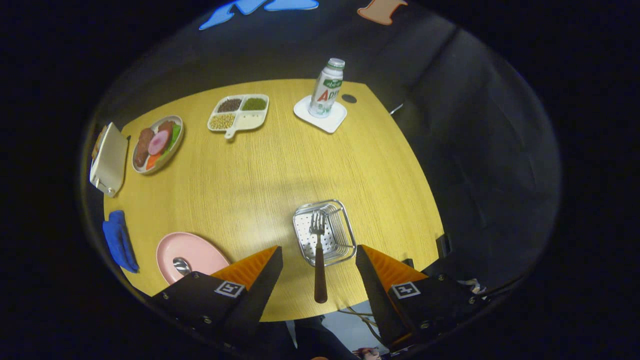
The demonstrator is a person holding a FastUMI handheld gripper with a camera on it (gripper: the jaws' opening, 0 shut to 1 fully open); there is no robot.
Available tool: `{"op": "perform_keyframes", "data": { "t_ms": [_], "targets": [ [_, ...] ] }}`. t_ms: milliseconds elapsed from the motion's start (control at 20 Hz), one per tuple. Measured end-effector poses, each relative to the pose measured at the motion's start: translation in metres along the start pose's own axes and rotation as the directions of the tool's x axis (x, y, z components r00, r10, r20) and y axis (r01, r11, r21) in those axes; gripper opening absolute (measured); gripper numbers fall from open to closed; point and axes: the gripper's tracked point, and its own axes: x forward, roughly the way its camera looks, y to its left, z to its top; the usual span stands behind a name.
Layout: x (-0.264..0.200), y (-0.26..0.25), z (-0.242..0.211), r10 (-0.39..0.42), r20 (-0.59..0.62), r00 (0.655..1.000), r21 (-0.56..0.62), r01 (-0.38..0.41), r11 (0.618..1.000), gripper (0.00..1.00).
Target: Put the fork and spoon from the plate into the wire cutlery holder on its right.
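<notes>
The fork (318, 250) has its tines inside the wire cutlery holder (345, 235), and its dark handle sticks out over the holder's near rim towards me. My gripper (319, 250) is open and held above the table, its fingers wide apart on either side of the fork handle without touching it. To the left of the holder lies the pink plate (200, 250). The spoon (181, 265) rests on it, with its bowl showing and its handle hidden behind my left finger (260, 272).
A blue cloth (119, 240) lies left of the plate. Farther back on the wooden table (260, 165) are a toaster (109, 159), a plate of food (157, 144), a divided tray of beans (239, 113) and a bottle (327, 88) on a white coaster (327, 121).
</notes>
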Motion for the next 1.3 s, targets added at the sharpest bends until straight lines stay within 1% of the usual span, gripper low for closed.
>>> {"op": "perform_keyframes", "data": {
  "t_ms": [100, 150, 300, 400, 500, 650, 800, 950, 1150, 1300],
  "targets": [
    [-0.014, 0.000, 0.023, -0.001, 0.130, 0.992, 0.020, -0.002, 1.000, 0.91],
    [-0.024, 0.000, 0.036, 0.002, 0.196, 0.981, 0.032, -0.009, 0.999, 0.91],
    [-0.054, 0.002, 0.068, 0.009, 0.379, 0.925, 0.063, -0.035, 0.997, 0.91],
    [-0.074, 0.003, 0.085, 0.013, 0.479, 0.878, 0.066, -0.051, 0.996, 0.91],
    [-0.091, 0.008, 0.097, 0.026, 0.544, 0.839, 0.063, -0.071, 0.995, 0.91],
    [-0.109, 0.016, 0.106, 0.045, 0.597, 0.801, 0.058, -0.099, 0.993, 0.91],
    [-0.121, 0.035, 0.111, 0.072, 0.627, 0.776, 0.050, -0.132, 0.990, 0.91],
    [-0.132, 0.061, 0.111, 0.117, 0.644, 0.756, 0.017, -0.168, 0.986, 0.90],
    [-0.142, 0.116, 0.104, 0.212, 0.643, 0.736, -0.059, -0.228, 0.972, 0.90],
    [-0.150, 0.159, 0.089, 0.288, 0.625, 0.726, -0.122, -0.273, 0.954, 0.90]
  ]
}}
